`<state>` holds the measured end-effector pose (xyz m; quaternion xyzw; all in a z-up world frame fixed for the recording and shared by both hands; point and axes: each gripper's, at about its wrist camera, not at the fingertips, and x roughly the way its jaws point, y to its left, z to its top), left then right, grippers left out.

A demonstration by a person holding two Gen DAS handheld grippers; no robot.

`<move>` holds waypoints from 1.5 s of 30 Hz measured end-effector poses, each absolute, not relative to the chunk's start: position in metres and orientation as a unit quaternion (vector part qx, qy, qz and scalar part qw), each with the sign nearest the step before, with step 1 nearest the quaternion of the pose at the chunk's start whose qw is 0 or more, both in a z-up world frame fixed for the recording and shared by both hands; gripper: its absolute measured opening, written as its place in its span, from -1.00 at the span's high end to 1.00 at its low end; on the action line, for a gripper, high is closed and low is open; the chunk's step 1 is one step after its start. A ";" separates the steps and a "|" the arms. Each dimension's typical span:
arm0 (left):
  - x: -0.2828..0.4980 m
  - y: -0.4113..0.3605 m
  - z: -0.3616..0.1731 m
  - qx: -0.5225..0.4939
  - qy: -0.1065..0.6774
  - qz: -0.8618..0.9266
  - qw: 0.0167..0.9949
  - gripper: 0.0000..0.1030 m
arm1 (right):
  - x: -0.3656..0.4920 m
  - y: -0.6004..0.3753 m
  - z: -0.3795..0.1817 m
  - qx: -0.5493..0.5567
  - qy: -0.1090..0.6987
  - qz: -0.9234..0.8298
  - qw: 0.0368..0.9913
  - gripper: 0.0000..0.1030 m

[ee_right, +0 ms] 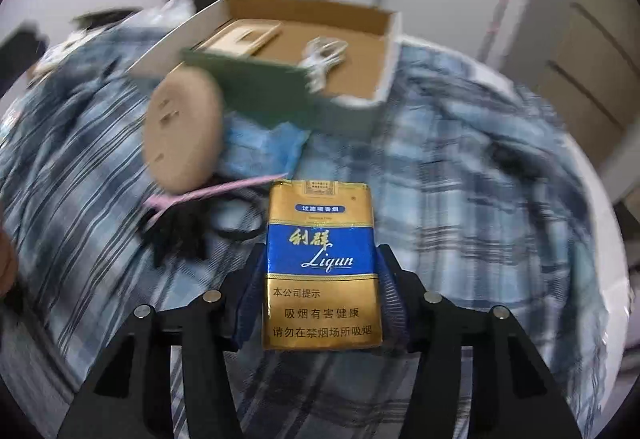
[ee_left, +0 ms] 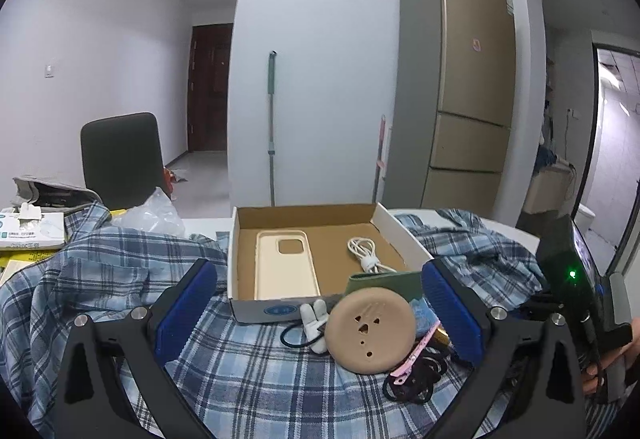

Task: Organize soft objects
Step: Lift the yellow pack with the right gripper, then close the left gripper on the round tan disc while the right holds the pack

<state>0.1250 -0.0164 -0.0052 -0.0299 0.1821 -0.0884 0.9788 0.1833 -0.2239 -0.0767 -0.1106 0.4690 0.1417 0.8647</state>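
Holding case [ee_left: 285, 264] and cable [ee_left: 365, 250] — box [ee_left: 404, 235].

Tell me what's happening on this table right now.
A person is sorting small items on a plaid cloth. The right claw is shut on a cigarette pack. The left claw hangs open over a tan round pad. The cardboard box already holds a phone case and white cable.

blur: right wrist background smeared | hidden: green card [ee_left: 384, 285] behind tan disc [ee_left: 368, 331]
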 end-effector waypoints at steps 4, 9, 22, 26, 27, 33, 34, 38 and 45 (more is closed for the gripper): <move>0.130 -0.025 -0.012 -0.011 0.200 -0.102 0.974 -1.00 | 0.172 -0.234 -0.048 -0.105 0.383 0.090 0.913 -0.02; 0.149 -0.047 -0.031 0.035 0.261 -0.115 0.958 -1.00 | 0.162 -0.236 -0.033 -0.070 0.345 0.117 0.929 -0.02; 0.188 -0.077 -0.061 0.087 0.342 -0.125 0.927 -1.00 | 0.170 -0.235 -0.052 -0.060 0.363 0.090 0.925 -0.02; 0.192 -0.081 -0.069 0.092 0.353 -0.128 0.922 -1.00 | 0.174 -0.236 -0.057 -0.056 0.374 0.087 0.922 -0.02; 0.194 -0.081 -0.071 0.093 0.355 -0.127 0.921 -1.00 | 0.174 -0.236 -0.058 -0.057 0.374 0.087 0.922 -0.02; 0.200 -0.088 -0.078 0.106 0.370 -0.134 0.913 -1.00 | 0.171 -0.233 -0.057 -0.068 0.369 0.090 0.923 -0.02; 0.201 -0.088 -0.079 0.104 0.373 -0.135 0.912 -1.00 | 0.170 -0.232 -0.057 -0.069 0.367 0.091 0.923 -0.02; 0.203 -0.088 -0.080 0.099 0.380 -0.136 0.910 -1.00 | 0.169 -0.230 -0.055 -0.077 0.362 0.093 0.925 -0.02; 0.207 -0.088 -0.083 0.097 0.391 -0.135 0.905 -1.00 | 0.171 -0.227 -0.060 -0.082 0.370 0.090 0.921 -0.02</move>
